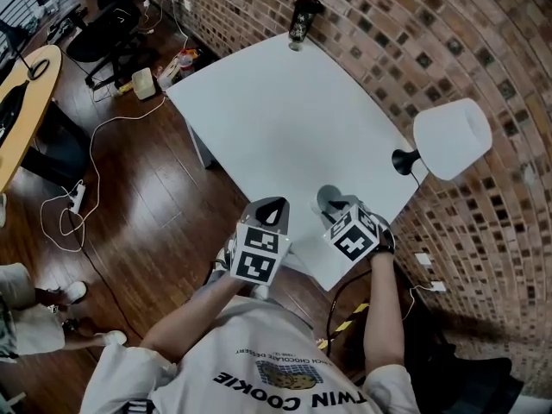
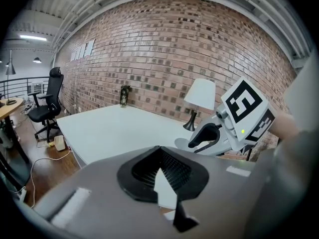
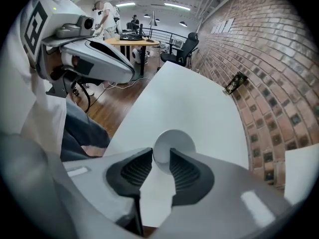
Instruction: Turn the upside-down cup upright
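Pale cup (image 3: 174,142) sits between the parted right tongs (image 3: 160,157)

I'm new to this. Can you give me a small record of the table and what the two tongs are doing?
Table: white, beside a brick wall
Cup: pale, near the table's near edge; which way up is unclear
Right tongs: jaws apart, over the cup, not pressing it
Left tongs: jaws together, nothing between them
Also on table: white-shaded lamp, dark container at far corner
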Tool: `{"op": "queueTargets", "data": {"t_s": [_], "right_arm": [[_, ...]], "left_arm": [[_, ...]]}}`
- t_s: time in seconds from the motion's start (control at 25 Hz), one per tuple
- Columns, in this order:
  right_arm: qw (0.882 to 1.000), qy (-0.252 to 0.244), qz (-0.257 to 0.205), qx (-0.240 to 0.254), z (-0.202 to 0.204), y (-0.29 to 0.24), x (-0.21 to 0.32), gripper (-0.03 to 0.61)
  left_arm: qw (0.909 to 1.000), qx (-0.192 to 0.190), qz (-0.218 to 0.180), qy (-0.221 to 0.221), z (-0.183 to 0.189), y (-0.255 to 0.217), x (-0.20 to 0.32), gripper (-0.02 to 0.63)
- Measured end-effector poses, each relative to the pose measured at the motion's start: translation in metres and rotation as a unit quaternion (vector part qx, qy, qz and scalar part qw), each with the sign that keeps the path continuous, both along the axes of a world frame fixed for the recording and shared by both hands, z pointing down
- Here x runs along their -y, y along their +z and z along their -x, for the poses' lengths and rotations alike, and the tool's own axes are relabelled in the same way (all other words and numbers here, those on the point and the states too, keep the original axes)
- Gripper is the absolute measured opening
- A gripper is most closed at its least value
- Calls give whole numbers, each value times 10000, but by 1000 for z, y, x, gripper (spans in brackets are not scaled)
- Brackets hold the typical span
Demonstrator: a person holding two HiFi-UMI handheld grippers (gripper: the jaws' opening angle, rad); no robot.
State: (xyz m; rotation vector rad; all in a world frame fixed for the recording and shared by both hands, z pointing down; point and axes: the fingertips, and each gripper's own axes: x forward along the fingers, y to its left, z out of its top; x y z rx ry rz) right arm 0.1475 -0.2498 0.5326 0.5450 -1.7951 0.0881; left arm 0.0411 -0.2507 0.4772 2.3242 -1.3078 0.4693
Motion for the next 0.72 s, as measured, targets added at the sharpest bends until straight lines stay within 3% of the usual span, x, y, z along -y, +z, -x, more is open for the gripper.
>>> {"op": "queueTargets", "data": {"t_s": [0.2,0.36,0.52,0.64,0.72], "right_arm": [[9996,-15,-104,260,-6,0,-12,98],[9932,268,-504,1016,-3,-18,-24,98],[9738,651,-643,2080,10,-41,-53,87],[9597,933,-790,2531,19,-53,-78,80],[9442,1276,-865,2909,24,-62,-92,67]], "left_arm": [[9998,56,-75,-160,-10,-5,-15,3],[9991,60,-203,-368,-13,-12,-32,3],[9982,179,-282,-490,-13,-16,-56,3],[9979,242,-359,-479,-13,-22,-77,3],[9978,278,-403,-446,-13,-25,-90,3]]}}
